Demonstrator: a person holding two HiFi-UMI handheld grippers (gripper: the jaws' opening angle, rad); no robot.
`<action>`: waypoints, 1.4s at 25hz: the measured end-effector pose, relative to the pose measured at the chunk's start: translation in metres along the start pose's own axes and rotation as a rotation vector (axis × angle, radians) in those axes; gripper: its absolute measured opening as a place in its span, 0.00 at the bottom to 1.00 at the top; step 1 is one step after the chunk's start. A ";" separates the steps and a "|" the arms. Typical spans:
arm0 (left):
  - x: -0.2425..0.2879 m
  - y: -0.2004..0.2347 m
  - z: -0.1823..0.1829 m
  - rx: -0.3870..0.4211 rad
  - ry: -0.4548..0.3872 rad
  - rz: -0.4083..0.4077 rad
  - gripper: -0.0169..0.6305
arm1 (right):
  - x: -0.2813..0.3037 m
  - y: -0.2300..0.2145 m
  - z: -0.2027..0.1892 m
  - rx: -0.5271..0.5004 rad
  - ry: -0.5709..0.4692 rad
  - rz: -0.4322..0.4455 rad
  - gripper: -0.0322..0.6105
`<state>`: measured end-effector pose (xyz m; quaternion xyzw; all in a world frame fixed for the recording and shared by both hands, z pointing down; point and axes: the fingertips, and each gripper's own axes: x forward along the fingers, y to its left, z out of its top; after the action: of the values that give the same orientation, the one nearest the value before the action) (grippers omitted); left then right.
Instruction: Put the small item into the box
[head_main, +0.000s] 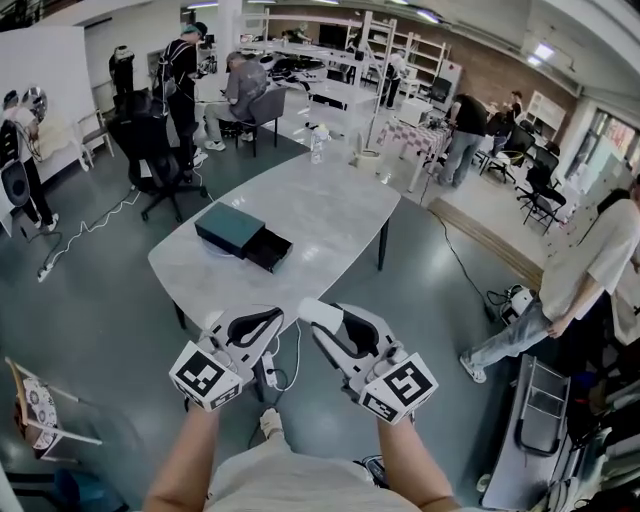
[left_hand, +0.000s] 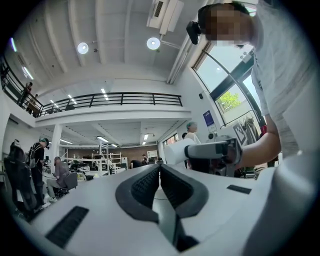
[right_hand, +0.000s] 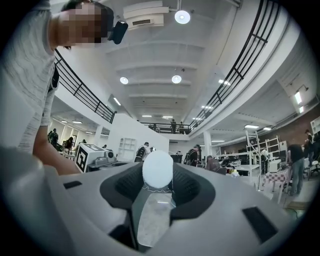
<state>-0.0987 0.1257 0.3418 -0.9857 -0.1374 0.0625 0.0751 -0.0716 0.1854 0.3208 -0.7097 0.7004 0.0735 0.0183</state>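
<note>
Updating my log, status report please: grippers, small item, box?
Left gripper shut, empty. Right gripper shut on small white item. Box on table, drawer open, ahead of both grippers. Nothing between.

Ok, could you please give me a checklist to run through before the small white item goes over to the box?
1. Small white item gripped between the right gripper's jaws: ok.
2. Box standing on the table: ok.
3. Box's drawer pulled out: ok.
4. Room inside the drawer: cannot tell, its inside only shows dark.
5. Left gripper with jaws together and nothing in them: ok.
6. Right gripper over the drawer: not ok, it is short of the box, by the table's near edge.
</note>
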 end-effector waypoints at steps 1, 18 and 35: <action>0.004 0.009 -0.003 -0.006 -0.001 0.001 0.06 | 0.008 -0.007 -0.003 0.006 0.004 0.002 0.33; 0.045 0.194 -0.033 -0.056 -0.033 0.048 0.06 | 0.186 -0.096 -0.027 0.020 0.038 0.078 0.33; 0.098 0.297 -0.068 -0.025 0.018 0.324 0.06 | 0.282 -0.194 -0.075 0.040 0.074 0.353 0.33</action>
<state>0.0821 -0.1384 0.3490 -0.9963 0.0233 0.0632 0.0531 0.1302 -0.1006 0.3430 -0.5777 0.8155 0.0353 -0.0066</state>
